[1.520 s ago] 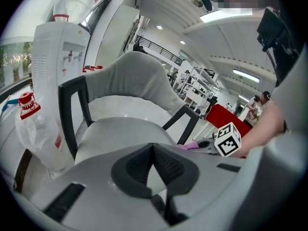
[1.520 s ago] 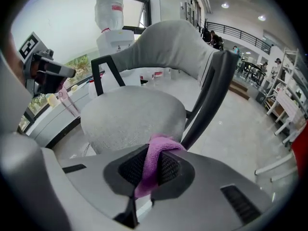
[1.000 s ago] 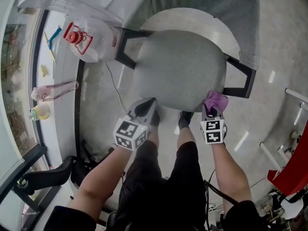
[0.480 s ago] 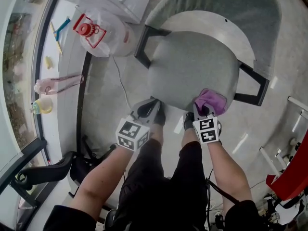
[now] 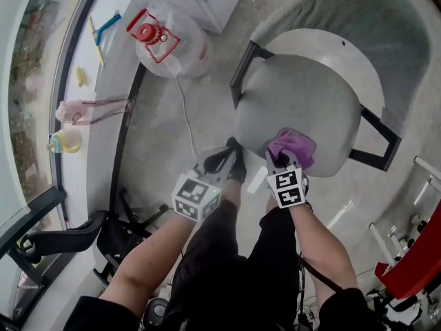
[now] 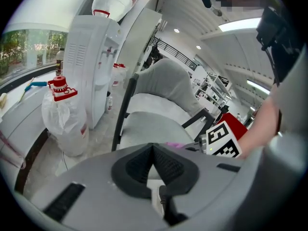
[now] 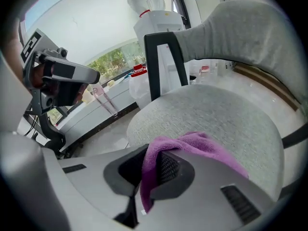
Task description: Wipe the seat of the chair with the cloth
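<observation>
Right gripper (image 5: 284, 160) pinches the fuzzy purple cloth (image 5: 293, 146) onto the round grey fabric seat (image 5: 313, 98) for wiping; left gripper (image 5: 231, 159) fingers are pressed together, just idle.

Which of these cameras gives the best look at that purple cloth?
The right gripper view: the cloth fills the foreground, pinched in the right gripper over the seat. The head view shows a small purple bunch; the left gripper view only a sliver.

A grey polished floor (image 5: 172, 109) runs up to a curved window (image 5: 31, 61) with greenery outside, edged by a white sill (image 5: 103, 81). A white water dispenser (image 6: 91, 66) stands near the window, with a clear red-capped water jug (image 5: 172, 43) beside it on the floor. Strip lights (image 6: 240, 25) glow on the ceiling.
</observation>
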`<state>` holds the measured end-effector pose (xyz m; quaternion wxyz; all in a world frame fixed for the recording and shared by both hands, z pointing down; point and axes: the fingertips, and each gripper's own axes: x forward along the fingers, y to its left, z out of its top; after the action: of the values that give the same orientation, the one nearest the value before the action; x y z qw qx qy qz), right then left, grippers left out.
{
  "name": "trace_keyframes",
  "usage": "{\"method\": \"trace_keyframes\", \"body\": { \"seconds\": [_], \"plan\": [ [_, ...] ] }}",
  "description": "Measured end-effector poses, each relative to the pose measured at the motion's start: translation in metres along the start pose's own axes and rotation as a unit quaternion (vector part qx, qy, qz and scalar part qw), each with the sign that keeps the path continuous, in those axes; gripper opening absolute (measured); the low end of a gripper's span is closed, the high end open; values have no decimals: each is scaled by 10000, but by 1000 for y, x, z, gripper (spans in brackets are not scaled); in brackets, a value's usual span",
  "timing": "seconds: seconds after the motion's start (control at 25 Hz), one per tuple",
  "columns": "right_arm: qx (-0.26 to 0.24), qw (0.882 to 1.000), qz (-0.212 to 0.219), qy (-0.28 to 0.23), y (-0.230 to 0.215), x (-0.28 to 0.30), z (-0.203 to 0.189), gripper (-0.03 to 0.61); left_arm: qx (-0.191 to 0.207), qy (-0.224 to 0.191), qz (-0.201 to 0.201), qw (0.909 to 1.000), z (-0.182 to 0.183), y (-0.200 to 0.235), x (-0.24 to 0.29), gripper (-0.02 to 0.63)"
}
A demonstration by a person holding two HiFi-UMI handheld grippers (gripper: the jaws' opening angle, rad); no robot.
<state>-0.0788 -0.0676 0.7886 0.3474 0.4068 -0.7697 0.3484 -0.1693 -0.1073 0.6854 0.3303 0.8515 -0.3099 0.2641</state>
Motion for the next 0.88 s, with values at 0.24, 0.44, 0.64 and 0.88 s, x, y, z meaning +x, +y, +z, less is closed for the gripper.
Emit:
{"method": "trace_keyframes", "body": {
  "seconds": [0.24,0.44,0.64,0.88],
  "plan": [
    [-278,9995,149,-49,24,26,21,26,-54,-52,109,9999,-1,20,-13,6],
    [-436,9989,164,-72,38,43,35,26,-110,-98,248,9996,-2,33,-26,6],
    [-529,9962,655,-208,67,56,56,26,-269,-169,447,9985,-3,44,-40,6],
    [-518,9897,1116,-734,83,26,94,26,-566,-295,803,9947,2,46,-42,6]
  ]
}}
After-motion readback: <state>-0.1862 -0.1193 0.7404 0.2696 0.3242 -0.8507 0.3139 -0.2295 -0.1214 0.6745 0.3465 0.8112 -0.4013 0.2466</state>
